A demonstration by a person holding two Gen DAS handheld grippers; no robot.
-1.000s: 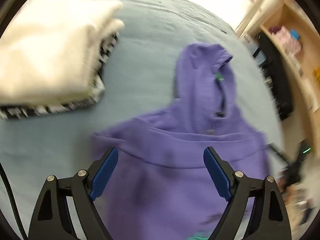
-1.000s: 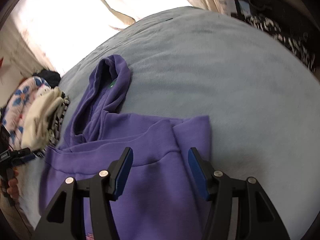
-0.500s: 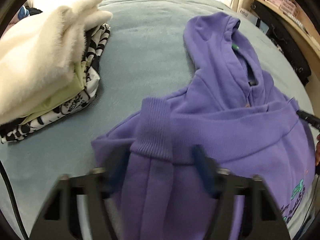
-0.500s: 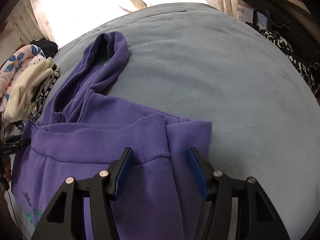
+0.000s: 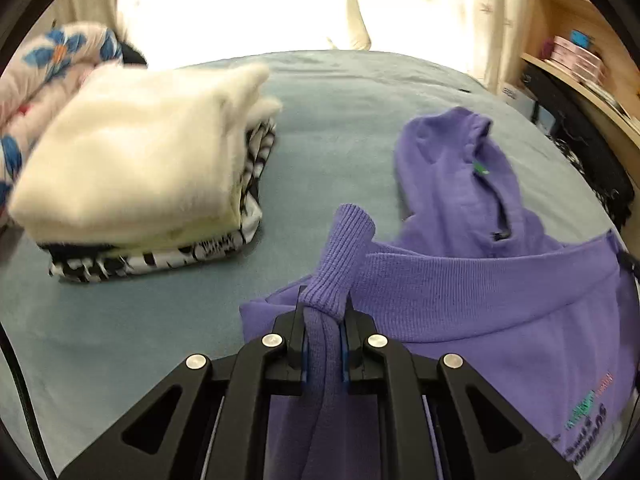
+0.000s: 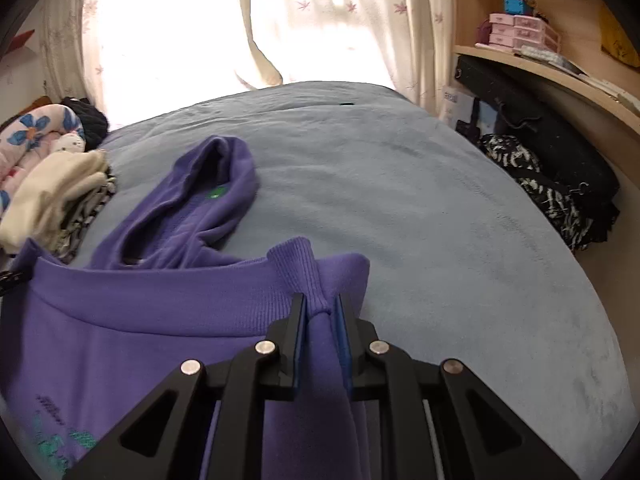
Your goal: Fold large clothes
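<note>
A purple hoodie (image 5: 500, 300) lies on a grey-blue bed (image 5: 340, 112), hood pointing away, its ribbed hem folded up across the body. My left gripper (image 5: 323, 320) is shut on the hem's left corner, which bunches up between the blue pads. My right gripper (image 6: 322, 312) is shut on the hoodie (image 6: 140, 320) at the hem's right corner. Both corners are lifted slightly off the bed (image 6: 440, 220). The hood (image 6: 208, 204) lies flat beyond the hem.
A stack of folded clothes (image 5: 140, 176), cream on top and zebra print below, sits at the left of the bed, with a floral quilt (image 5: 48, 64) behind it. A wooden shelf (image 6: 560, 72) and dark bags (image 6: 552, 168) stand at the right. Curtains (image 6: 280, 20) hang behind.
Both grippers were open above the hem a second ago. They have closed on the hem's two corners and lifted them a little.
</note>
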